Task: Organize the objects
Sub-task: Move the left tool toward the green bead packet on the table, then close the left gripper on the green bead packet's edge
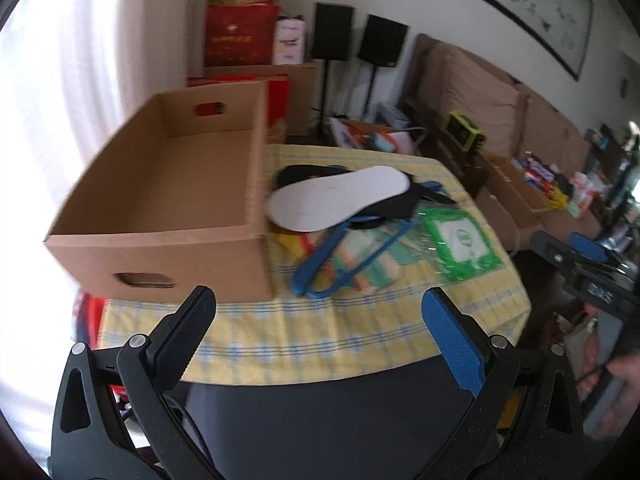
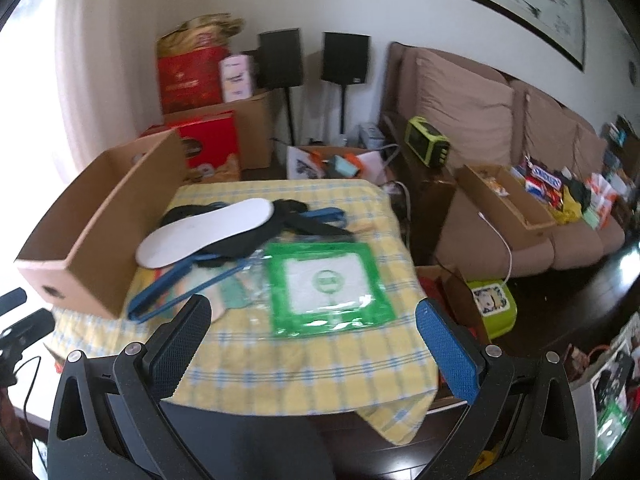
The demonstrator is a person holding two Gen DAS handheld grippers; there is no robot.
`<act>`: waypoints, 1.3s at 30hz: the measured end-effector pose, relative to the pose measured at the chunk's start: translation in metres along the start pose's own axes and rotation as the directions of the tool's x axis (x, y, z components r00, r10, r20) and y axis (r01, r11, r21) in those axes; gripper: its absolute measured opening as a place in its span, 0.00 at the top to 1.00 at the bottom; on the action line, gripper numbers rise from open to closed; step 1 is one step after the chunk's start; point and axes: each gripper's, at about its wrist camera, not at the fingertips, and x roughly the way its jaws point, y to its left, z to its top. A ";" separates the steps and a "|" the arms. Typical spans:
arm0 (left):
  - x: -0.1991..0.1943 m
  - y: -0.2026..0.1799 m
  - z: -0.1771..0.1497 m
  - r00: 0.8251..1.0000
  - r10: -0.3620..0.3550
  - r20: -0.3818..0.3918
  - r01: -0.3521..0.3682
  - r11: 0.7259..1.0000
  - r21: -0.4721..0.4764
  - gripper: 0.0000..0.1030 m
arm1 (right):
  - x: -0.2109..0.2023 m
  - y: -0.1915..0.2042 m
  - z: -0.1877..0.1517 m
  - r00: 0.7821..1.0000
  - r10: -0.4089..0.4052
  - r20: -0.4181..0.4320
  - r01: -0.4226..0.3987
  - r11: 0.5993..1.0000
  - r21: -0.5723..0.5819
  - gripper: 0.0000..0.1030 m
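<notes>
An open, empty cardboard box (image 1: 168, 200) (image 2: 92, 232) stands on the left of a table under a yellow checked cloth (image 1: 320, 328) (image 2: 304, 360). Right of it lies a heap: a white insole (image 1: 340, 196) (image 2: 204, 232) on black items, a blue strap (image 1: 320, 272) (image 2: 168, 292), striped packets (image 1: 360, 264) and a green-edged plastic pouch (image 1: 460, 240) (image 2: 328, 284). My left gripper (image 1: 318, 300) hangs open above the table's near edge, holding nothing. My right gripper (image 2: 312, 312) is open too, in front of the pouch, and shows at the right edge of the left wrist view (image 1: 584, 256).
Behind the table stand red gift boxes (image 2: 188, 80), cardboard cartons, two black speakers on stands (image 2: 344, 58) and a green radio (image 2: 426, 142). A brown sofa (image 2: 520, 128) at the right carries a box and several snack packets. A green container (image 2: 492, 308) sits on the dark floor.
</notes>
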 end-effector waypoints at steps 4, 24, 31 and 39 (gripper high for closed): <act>0.014 -0.015 0.002 0.998 -0.063 -0.026 0.063 0.998 0.030 0.00 | 0.015 -0.027 -0.001 0.999 -0.041 -0.014 0.042 0.998 0.038 0.00; 0.134 -0.093 0.021 0.946 -0.210 -0.246 0.233 0.970 0.065 0.46 | 0.127 -0.105 0.010 0.970 0.092 -0.224 -0.067 0.991 0.116 0.51; 0.166 -0.121 0.023 0.927 -0.213 -0.309 0.250 0.964 0.086 0.46 | 0.154 -0.115 0.009 0.952 0.153 -0.266 -0.118 0.983 0.143 0.51; 0.193 -0.138 0.022 0.917 -0.196 -0.348 0.243 0.965 0.097 0.46 | 0.167 -0.112 0.005 0.935 0.193 -0.296 -0.161 0.978 0.130 0.51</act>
